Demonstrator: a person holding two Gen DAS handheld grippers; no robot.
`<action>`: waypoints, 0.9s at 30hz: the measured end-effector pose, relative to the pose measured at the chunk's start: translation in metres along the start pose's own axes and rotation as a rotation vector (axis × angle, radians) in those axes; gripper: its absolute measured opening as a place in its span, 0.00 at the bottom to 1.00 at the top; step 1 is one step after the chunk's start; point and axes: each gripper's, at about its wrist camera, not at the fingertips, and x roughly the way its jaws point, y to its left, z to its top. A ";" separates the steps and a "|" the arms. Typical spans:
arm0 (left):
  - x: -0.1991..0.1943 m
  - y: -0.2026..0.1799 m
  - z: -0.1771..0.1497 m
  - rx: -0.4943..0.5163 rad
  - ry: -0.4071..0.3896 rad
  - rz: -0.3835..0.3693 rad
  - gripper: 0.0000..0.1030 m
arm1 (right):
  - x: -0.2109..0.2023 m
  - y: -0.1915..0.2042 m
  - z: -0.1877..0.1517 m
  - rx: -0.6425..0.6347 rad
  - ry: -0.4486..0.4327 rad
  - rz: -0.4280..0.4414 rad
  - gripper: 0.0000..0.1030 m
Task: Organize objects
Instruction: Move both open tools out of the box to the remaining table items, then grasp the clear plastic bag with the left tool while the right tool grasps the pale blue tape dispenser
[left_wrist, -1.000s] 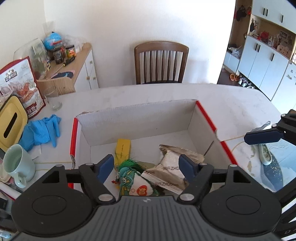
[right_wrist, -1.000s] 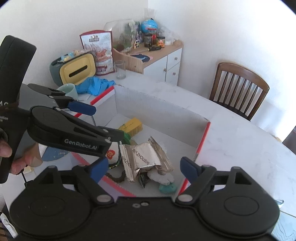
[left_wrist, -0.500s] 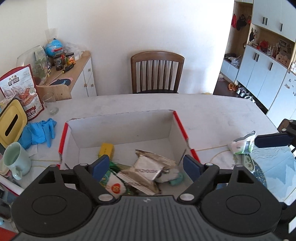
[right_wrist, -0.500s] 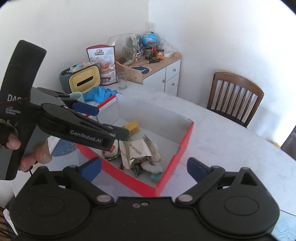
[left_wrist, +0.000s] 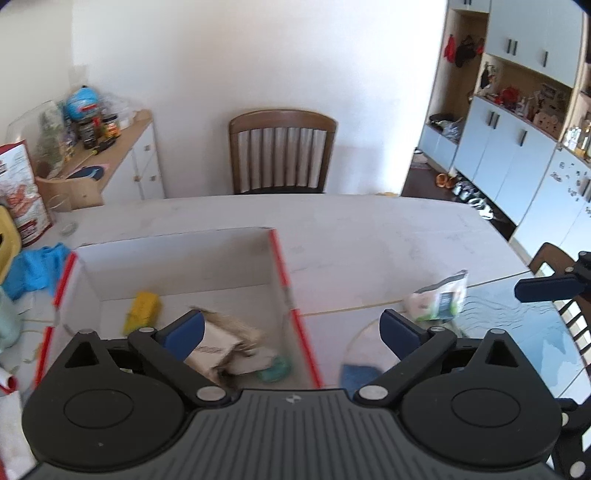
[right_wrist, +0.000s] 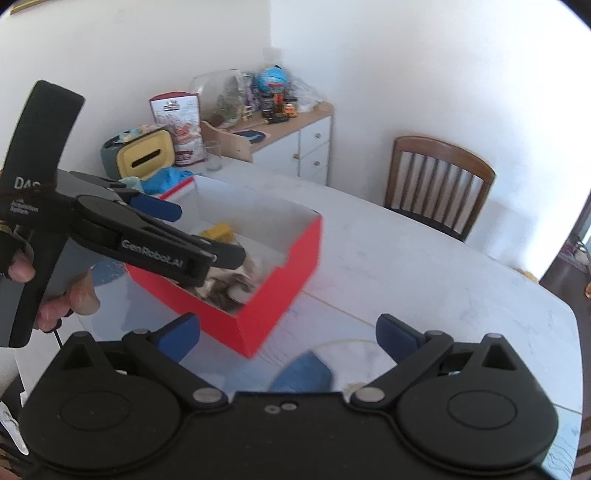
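A red box with a white inside (left_wrist: 284, 273) (right_wrist: 273, 288) stands on the white table. In it lie a yellow block (left_wrist: 142, 308), a crumpled foil wrapper (left_wrist: 225, 343) and a teal item (left_wrist: 275, 371). A white and green packet (left_wrist: 437, 297) lies on the table to the right of the box. My left gripper (left_wrist: 291, 330) is open and empty, above the box's right wall; it also shows in the right wrist view (right_wrist: 162, 225). My right gripper (right_wrist: 288, 334) is open and empty, above the table in front of the box; one fingertip shows in the left wrist view (left_wrist: 543, 288).
A wooden chair (left_wrist: 282, 151) stands at the table's far side. A blue cloth (left_wrist: 33, 267), a glass (left_wrist: 61, 205), a red snack bag (left_wrist: 20, 192) and a yellow-lidded container (right_wrist: 144, 157) are left of the box. A sideboard (right_wrist: 291, 129) holds clutter. Cupboards (left_wrist: 517, 140) fill the right.
Both grippers have drawn back and up from the box, and the left one has swung right. The box now looks smaller and sits left in the left wrist view. Both stay open.
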 end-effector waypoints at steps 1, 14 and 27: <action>0.002 -0.006 0.000 0.000 -0.001 -0.010 1.00 | -0.002 -0.005 -0.003 0.007 0.001 -0.004 0.98; 0.042 -0.094 0.004 0.033 0.015 -0.099 1.00 | -0.017 -0.083 -0.049 0.100 0.023 -0.049 0.98; 0.093 -0.166 0.003 0.139 0.052 -0.102 1.00 | -0.005 -0.139 -0.095 0.168 0.076 -0.084 0.98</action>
